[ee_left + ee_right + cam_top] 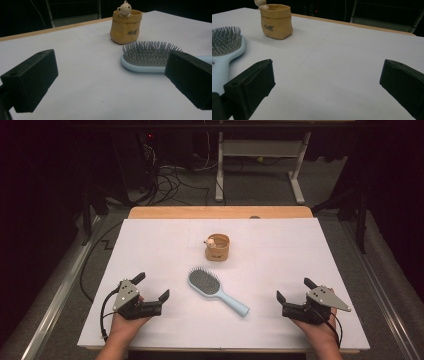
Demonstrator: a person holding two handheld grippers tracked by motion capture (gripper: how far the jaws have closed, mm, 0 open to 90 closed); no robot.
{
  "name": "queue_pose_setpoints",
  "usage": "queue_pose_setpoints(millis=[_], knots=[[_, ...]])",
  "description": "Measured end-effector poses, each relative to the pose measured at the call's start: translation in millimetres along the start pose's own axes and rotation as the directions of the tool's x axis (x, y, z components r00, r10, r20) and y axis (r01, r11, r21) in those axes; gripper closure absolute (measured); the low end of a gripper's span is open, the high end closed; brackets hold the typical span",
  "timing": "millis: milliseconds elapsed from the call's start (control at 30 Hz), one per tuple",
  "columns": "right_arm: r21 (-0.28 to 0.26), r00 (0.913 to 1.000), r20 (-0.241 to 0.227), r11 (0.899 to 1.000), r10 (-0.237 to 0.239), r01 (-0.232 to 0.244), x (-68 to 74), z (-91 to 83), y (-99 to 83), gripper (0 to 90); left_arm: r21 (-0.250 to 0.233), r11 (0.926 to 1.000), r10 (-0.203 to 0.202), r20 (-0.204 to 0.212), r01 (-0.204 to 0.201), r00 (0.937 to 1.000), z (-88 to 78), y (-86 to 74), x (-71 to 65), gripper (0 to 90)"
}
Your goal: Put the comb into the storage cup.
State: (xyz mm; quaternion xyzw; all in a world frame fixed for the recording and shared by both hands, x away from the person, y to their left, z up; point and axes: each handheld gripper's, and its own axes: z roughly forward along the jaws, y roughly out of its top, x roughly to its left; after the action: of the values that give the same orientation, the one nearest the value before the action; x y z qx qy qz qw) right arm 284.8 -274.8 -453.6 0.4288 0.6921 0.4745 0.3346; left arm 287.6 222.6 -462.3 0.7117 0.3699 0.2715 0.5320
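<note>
- High view: a white table (150, 240) carries a light-blue hairbrush (216, 290) lying bristles-up in the middle, its head toward the far left and its handle running to the near right. A small tan pot (217, 248) shaped like a sack stands just beyond it, toward the far side, apart from the brush. The left gripper (150, 290) rests at the near left and the right gripper (294, 290) at the near right, each held in a hand, both well apart from the brush. Both have their jaws spread wide with nothing between them.
- Left gripper view: the jaws stand wide apart over bare table. The hairbrush (147, 60) lies beyond the right-hand jaw, untouched, and the pot (126, 26) stands farther off behind it. A little cream bear figure (124, 8) peeks over the pot's rim. Dark script is printed on the pot's front, too small to read.
- Right gripper view: again jaws wide and empty. The brush (227, 47) lies to the left, the pot (277, 21) beyond it, with the same unreadable script.
- Judging by this, nothing has begun: the brush is ungrasped, and reaching, gripping and moving it all remain.
</note>
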Motion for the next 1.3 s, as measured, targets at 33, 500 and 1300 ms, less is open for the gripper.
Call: queue_pose_setpoints(millis=[33, 500, 1300], knots=[[-0.004, 1.0, -0.003, 1.0, -0.004, 0.004, 0.8, 0.1, 0.3, 0.1, -0.001, 1.0, 0.007, -0.003, -0.007, 1.0, -0.2, 0.2, -0.2, 0.0], [-0.001, 0.9998, -0.01, 1.0, -0.018, 0.018, 2.1, 0.5, 1.0, 0.2, -0.026, 0.9992, 0.031, -0.013, -0.031, 0.9994, 0.5, 1.2, -0.3, 0.0], [0.079, 0.9987, -0.038, 0.996, -0.033, 0.036, 6.2, 3.5, 2.5, 0.1, -0.018, 0.999, 0.04, -0.011, -0.041, 0.9991, 2.2, -0.2, 0.6, 0.2]])
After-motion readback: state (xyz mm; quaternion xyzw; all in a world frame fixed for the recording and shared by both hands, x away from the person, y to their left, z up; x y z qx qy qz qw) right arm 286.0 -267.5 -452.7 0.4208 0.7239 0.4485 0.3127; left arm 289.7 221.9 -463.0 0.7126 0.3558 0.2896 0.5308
